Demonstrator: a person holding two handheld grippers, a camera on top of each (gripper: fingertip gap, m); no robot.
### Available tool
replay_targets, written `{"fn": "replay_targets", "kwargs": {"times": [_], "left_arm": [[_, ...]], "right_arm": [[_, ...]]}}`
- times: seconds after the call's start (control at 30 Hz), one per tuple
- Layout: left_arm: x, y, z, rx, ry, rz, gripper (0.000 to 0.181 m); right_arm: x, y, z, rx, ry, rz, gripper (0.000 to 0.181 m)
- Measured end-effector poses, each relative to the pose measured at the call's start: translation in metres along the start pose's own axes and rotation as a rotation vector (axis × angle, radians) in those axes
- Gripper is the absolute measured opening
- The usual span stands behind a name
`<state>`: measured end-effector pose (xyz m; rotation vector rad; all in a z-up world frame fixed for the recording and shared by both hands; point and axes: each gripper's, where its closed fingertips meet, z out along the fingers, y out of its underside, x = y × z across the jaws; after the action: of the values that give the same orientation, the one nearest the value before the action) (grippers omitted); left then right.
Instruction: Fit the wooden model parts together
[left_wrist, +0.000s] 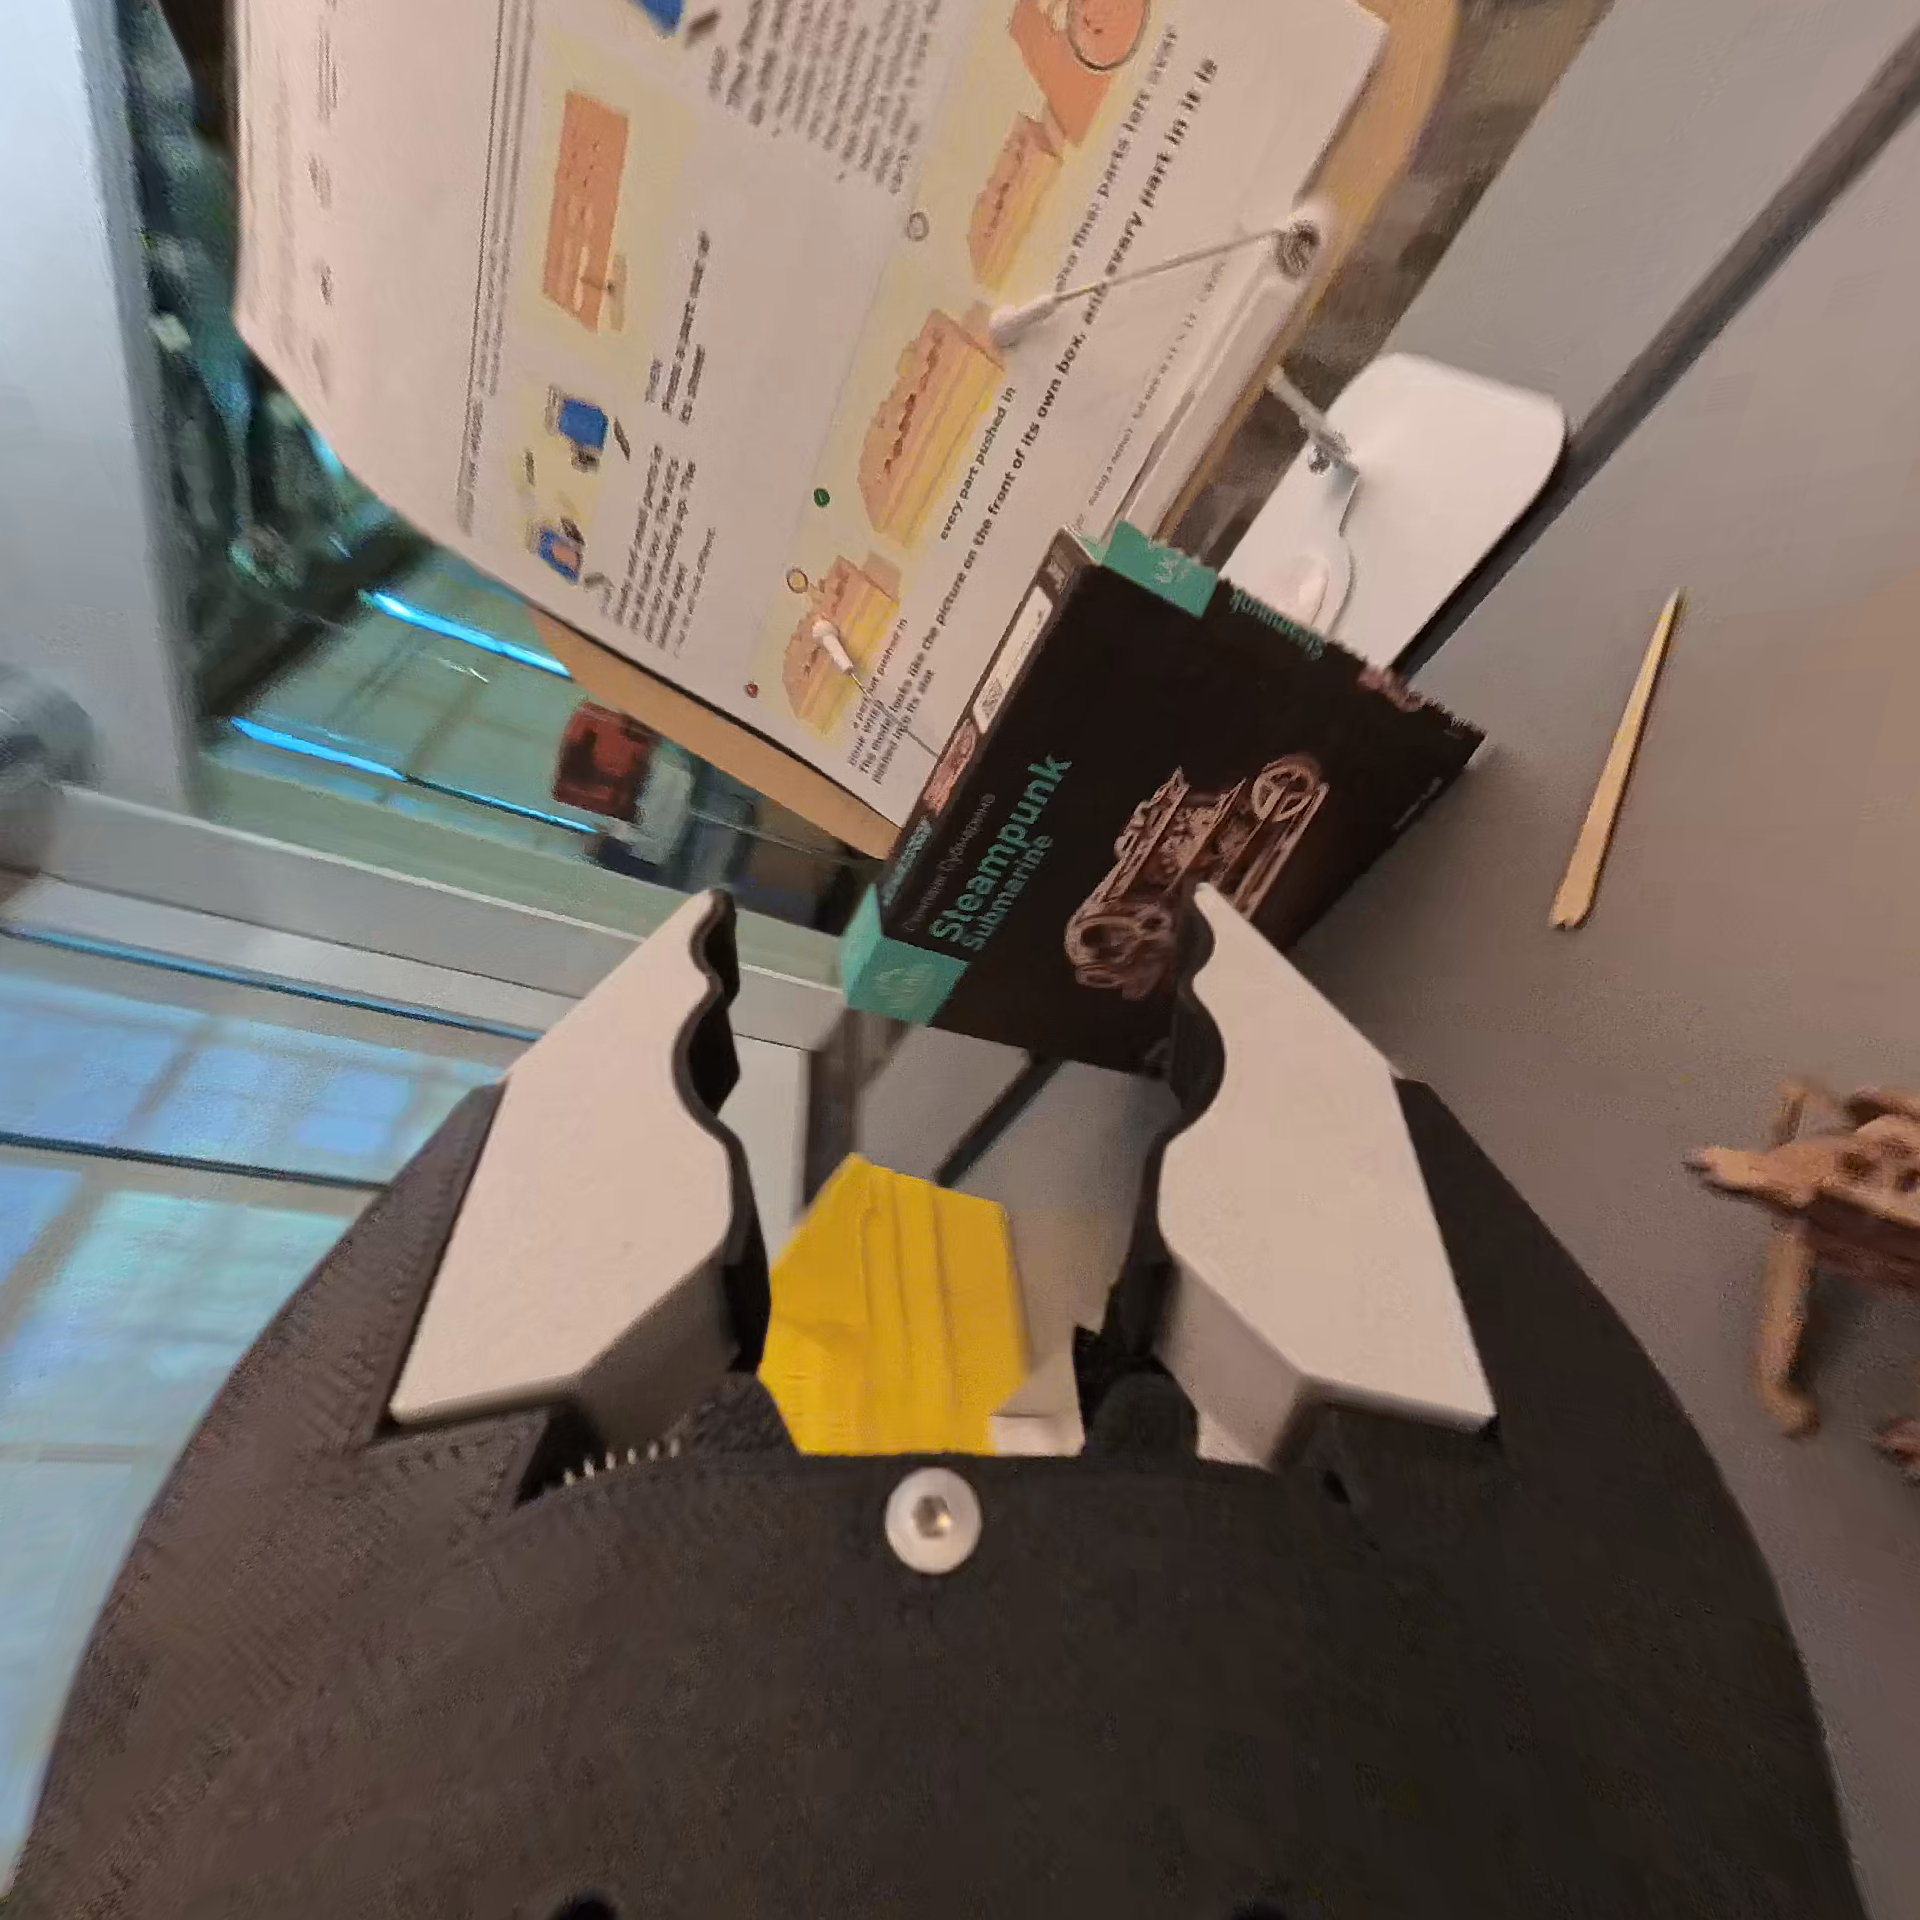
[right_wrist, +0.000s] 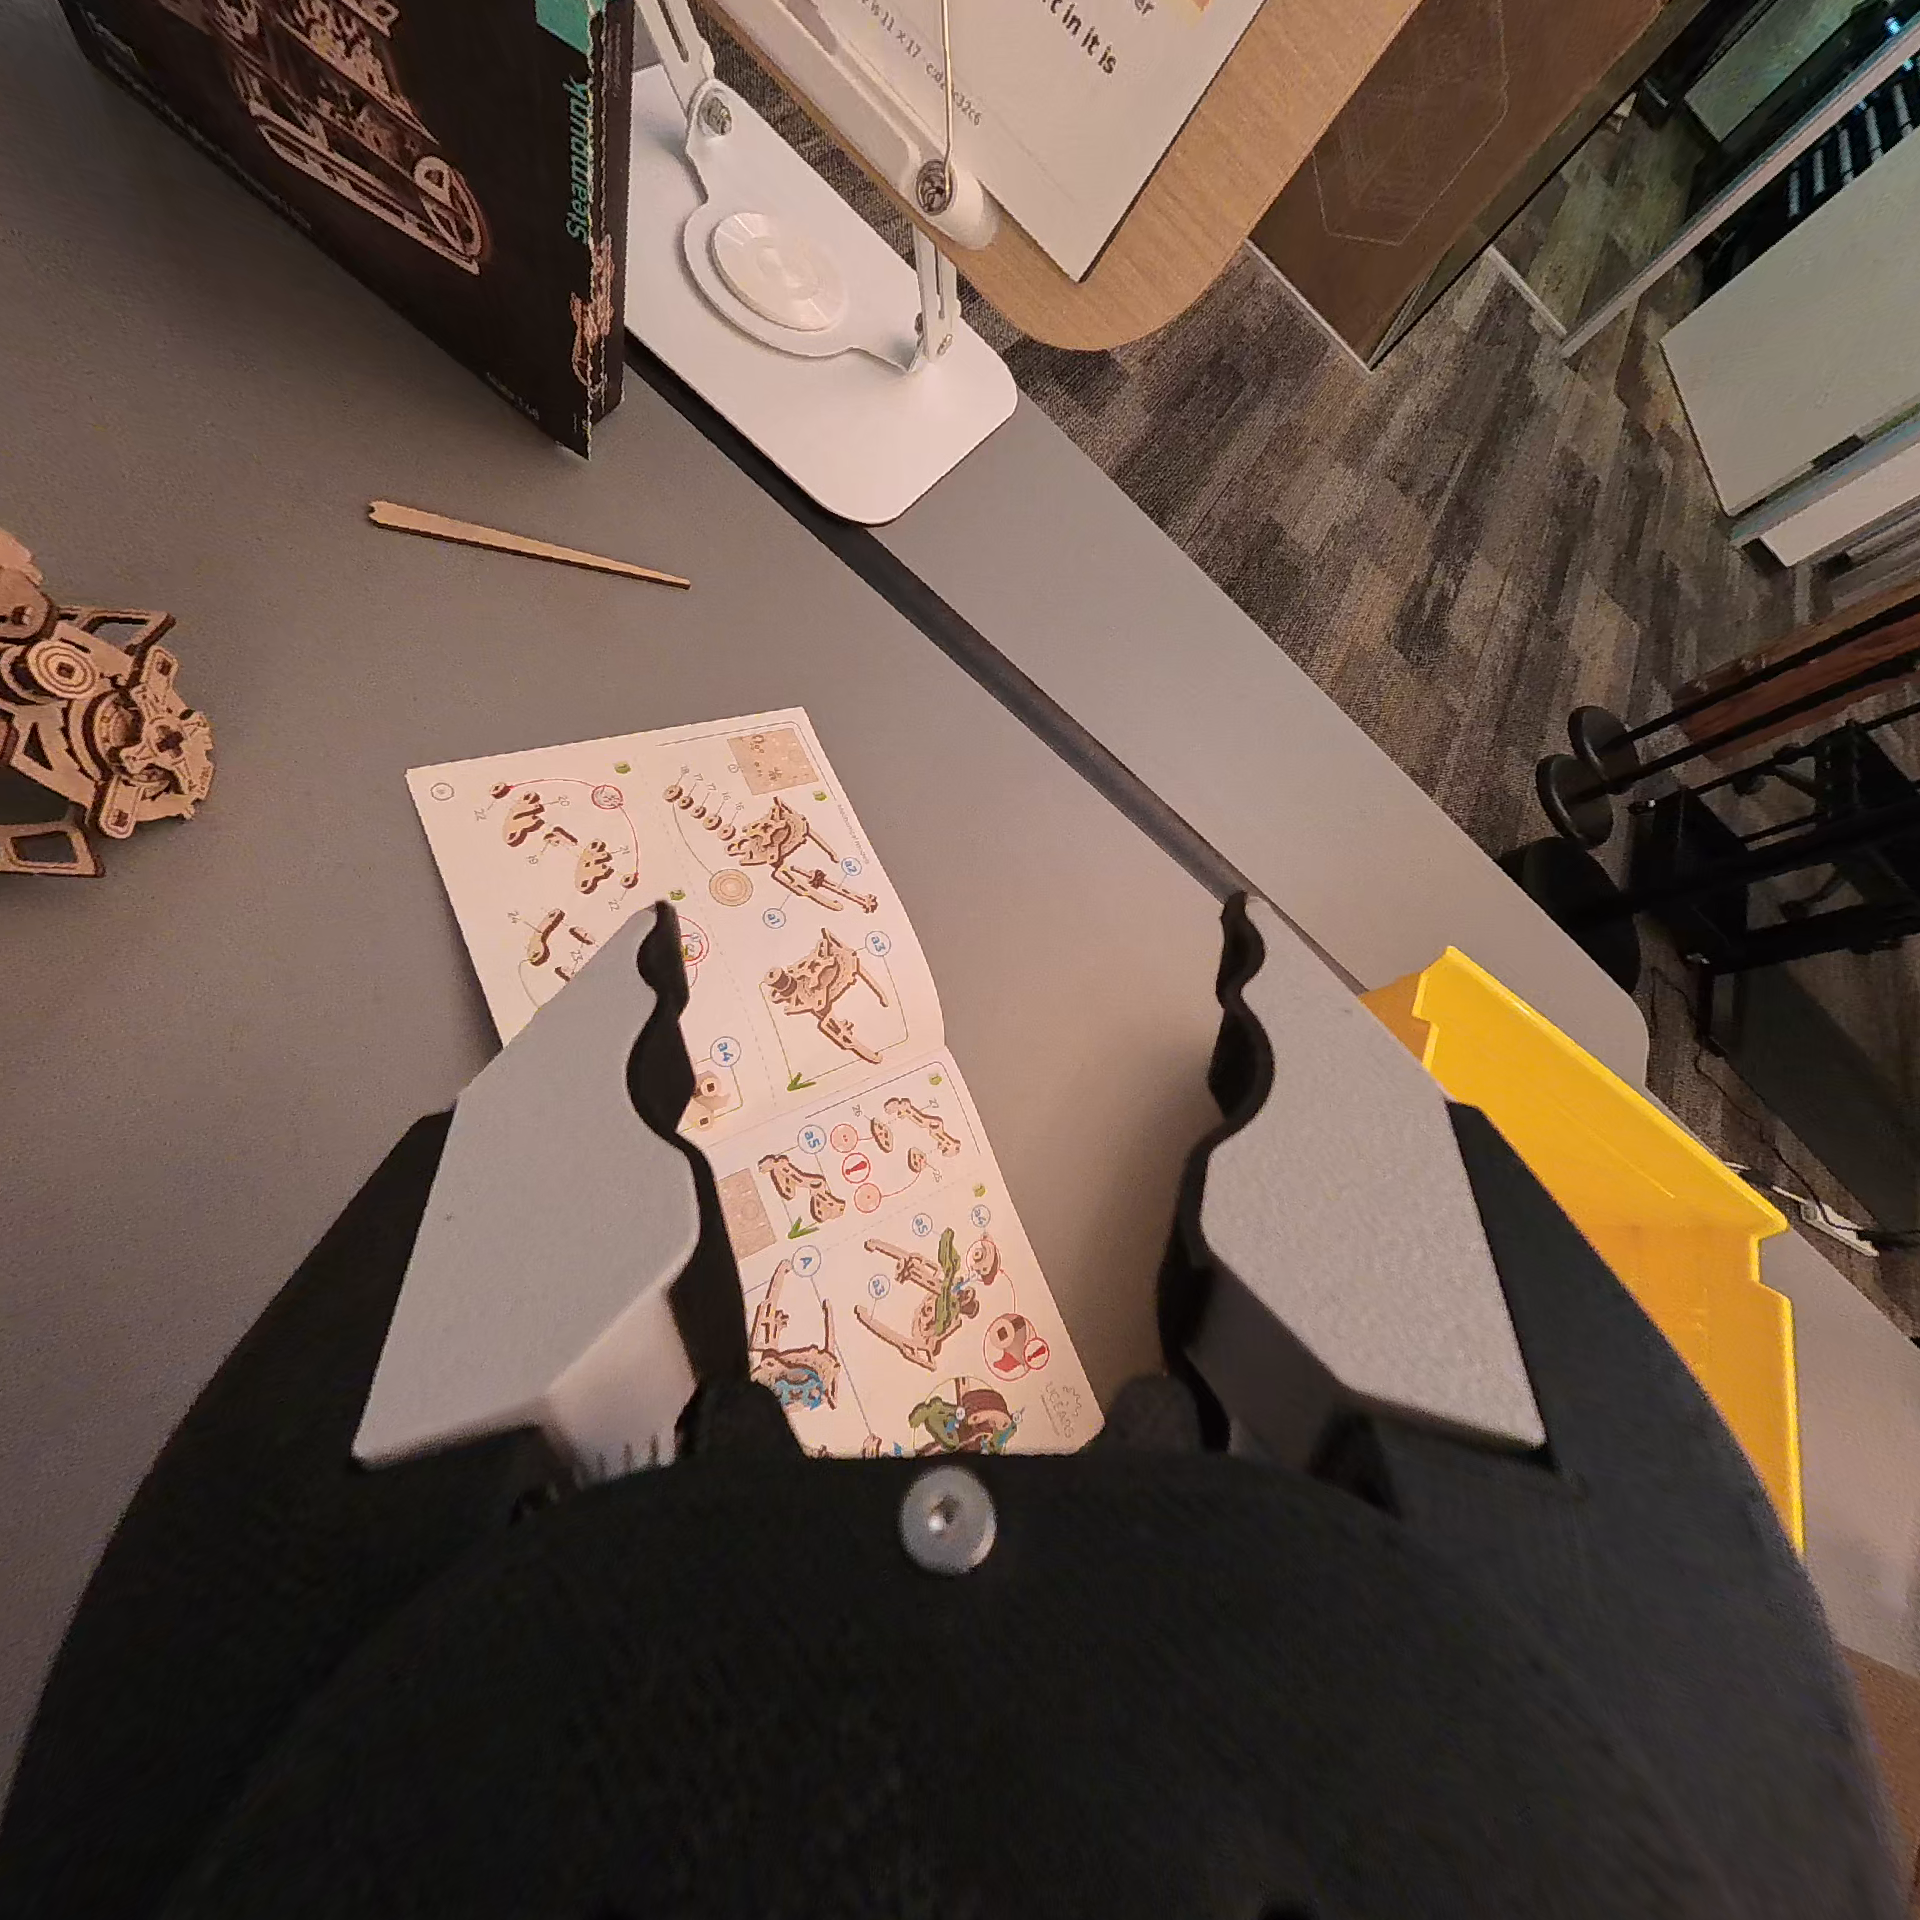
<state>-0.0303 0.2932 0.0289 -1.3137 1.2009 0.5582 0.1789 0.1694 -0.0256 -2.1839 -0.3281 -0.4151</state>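
A partly built wooden model (right_wrist: 94, 727) sits on the grey table (right_wrist: 260, 1039) at the left edge of the right wrist view; it also shows blurred at the right edge of the left wrist view (left_wrist: 1829, 1226). A thin pointed wooden stick (right_wrist: 520, 545) lies on the table beyond it, also in the left wrist view (left_wrist: 1616, 769). My right gripper (right_wrist: 945, 914) is open and empty above an open instruction leaflet (right_wrist: 831, 1039). My left gripper (left_wrist: 961, 904) is open and empty, held off the table's edge and tilted.
A black and teal model box (left_wrist: 1153, 821) stands on the table, also in the right wrist view (right_wrist: 395, 177). A white stand (right_wrist: 810, 343) holds a printed sheet (left_wrist: 675, 312). A yellow bin (right_wrist: 1621, 1174) sits at the table edge. Floor and furniture lie beyond. The thin pointed wooden stick (right_wrist: 520, 545) is about 20 centimeters from my left fingertips. It turns up in the left wrist view (left_wrist: 1609, 787) as well.
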Motion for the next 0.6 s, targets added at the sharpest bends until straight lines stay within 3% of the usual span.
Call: {"fn": "replay_targets", "kwargs": {"times": [0.1,0.23,0.6], "left_arm": [[-0.01,-0.001,0.0,0.025,0.043,-0.256,0.085],[-0.03,-0.002,-0.004,0.081,0.025,-0.456,0.089],[-0.06,0.004,-0.011,0.129,-0.026,-0.578,0.089]], "right_arm": [[0.0,0.001,0.001,-0.003,-0.001,-0.001,0.102],[0.0,0.001,0.002,-0.006,-0.004,-0.001,0.102],[-0.005,0.002,0.004,-0.013,-0.014,-0.015,0.102]]}}
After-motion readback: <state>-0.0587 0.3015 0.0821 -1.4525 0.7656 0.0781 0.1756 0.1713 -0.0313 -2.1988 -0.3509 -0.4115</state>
